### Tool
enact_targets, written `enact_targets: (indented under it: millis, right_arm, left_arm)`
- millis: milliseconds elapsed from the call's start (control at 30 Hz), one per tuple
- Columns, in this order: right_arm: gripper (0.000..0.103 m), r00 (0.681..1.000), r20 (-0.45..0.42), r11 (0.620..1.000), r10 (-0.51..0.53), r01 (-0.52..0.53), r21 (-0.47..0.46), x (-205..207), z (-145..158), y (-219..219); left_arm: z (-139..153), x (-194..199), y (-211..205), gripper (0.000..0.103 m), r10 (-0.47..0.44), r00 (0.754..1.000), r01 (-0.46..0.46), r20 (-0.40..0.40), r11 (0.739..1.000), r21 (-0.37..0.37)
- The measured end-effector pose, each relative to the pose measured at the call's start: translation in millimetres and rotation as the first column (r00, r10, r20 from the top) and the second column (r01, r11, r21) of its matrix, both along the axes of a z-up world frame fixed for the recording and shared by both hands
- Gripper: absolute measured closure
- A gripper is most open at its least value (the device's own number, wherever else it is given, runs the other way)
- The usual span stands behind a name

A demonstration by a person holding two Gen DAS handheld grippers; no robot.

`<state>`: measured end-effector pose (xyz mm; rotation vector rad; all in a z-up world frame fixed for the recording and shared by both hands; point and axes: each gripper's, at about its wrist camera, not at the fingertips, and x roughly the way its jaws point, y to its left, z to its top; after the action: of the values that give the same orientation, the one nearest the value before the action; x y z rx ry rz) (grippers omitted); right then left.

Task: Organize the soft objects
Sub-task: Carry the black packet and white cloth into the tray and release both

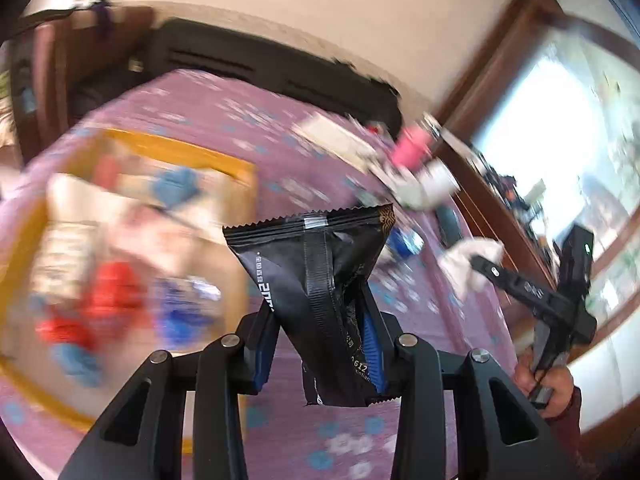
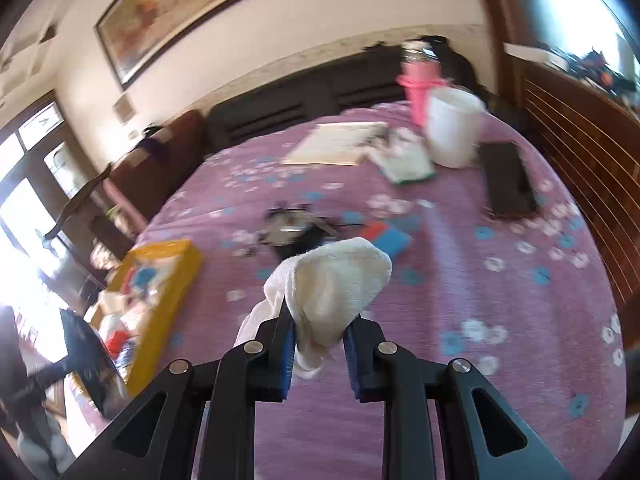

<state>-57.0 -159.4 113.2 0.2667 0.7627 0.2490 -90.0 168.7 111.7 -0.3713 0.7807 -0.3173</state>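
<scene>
Left gripper [image 1: 320, 344] clamped on a black foil snack packet [image 1: 316, 280], blue pads pressing its crumpled lower half from both sides, serrated top edge fanned out above the fingers and the bottom seal hanging below them, clear of the bed. Right gripper [image 2: 320, 344] closed tight on a white terry cloth [image 2: 332, 284], bunched between the blue pads [image 2: 286, 354], one rounded fold standing above the fingertips and a tail drooping at the left finger; also lifted off the purple floral bedspread [image 2: 460, 280]. Seen from the left wrist view, same cloth [image 1: 472, 264] at the tip of the right gripper [image 1: 486, 266], held out to the right by a hand [image 1: 548, 384] in a dark red sleeve. Yellow-rimmed cardboard box [image 1: 168, 152] open on the bedspread to the left, heavily blurred, with red, blue and white soft items inside; too smeared to name. Same box [image 2: 172, 280] at the left edge of the bed in the right wrist view. Farther up the bed: a pink bottle [image 2: 418, 88] just behind a white tub [image 2: 454, 128], a pale flat board or book [image 2: 336, 144], a black phone-like slab [image 2: 508, 180] lying flat, a red-and-blue packet [image 2: 394, 238] just beyond the cloth, and a dark crinkled wrapper [image 2: 292, 228] beside it. Dark headboard [image 2: 280, 116] and framed painting [image 2: 180, 12] on the wall behind.
</scene>
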Motion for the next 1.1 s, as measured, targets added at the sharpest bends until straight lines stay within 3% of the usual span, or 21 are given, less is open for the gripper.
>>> enact_targets:
  millis: [200, 400, 500, 567, 633, 767, 867, 933, 1033, 1100]
  right_arm:
    - [0.08, 0.988, 0.021, 0.988, 0.154, -0.154, -0.019, -2, 15, 77]
    - [0.079, 0.947, -0.014, 0.947, 0.321, -0.321, -0.001, -4, 13, 157]
    - [0.079, 0.908, -0.056, 0.91, 0.415, -0.415, 0.013, -6, 2, 198]
    - [0.079, 0.87, -0.101, 0.876, 0.482, -0.481, 0.032, -8, -9, 227]
    - [0.079, 0.834, -0.15, 0.846, 0.531, -0.531, 0.045, -9, -21, 251]
    - [0.079, 0.773, -0.264, 0.804, 0.577, -0.594, 0.02, -8, -55, 296]
    - [0.079, 0.767, -0.329, 0.808, 0.551, -0.589, -0.023, 2, -76, 311]
    - [0.079, 0.783, -0.358, 0.821, 0.509, -0.566, -0.07, 13, -87, 316]
    - [0.08, 0.81, -0.336, 0.824, 0.48, -0.548, -0.145, 24, -89, 322]
    - [0.073, 0.814, -0.332, 0.825, 0.476, -0.544, -0.154, 26, -88, 323]
  left_arm:
    - [-2, -23, 100, 0.066, 0.216, 0.976, -0.216, -0.013, 0.976, 0.006]
    - [-26, -22, 148, 0.066, 0.333, 0.938, -0.326, -0.101, 0.942, 0.077]
    - [-44, -12, 152, 0.066, 0.359, 0.921, -0.334, -0.152, 0.928, 0.165]
    - [-57, -3, 146, 0.057, 0.349, 0.92, -0.306, -0.18, 0.924, 0.228]
    - [-57, -7, 147, 0.05, 0.34, 0.928, -0.291, -0.152, 0.917, 0.271]
    - [-53, -11, 148, 0.048, 0.332, 0.937, -0.296, -0.11, 0.921, 0.253]
    - [-40, -22, 148, 0.04, 0.341, 0.939, -0.317, -0.053, 0.913, 0.256]
    - [-32, -28, 148, 0.037, 0.352, 0.936, -0.337, -0.009, 0.903, 0.266]
    - [-19, -38, 152, 0.029, 0.373, 0.926, -0.373, 0.054, 0.886, 0.276]
    - [-14, -41, 153, 0.026, 0.386, 0.919, -0.393, 0.08, 0.876, 0.279]
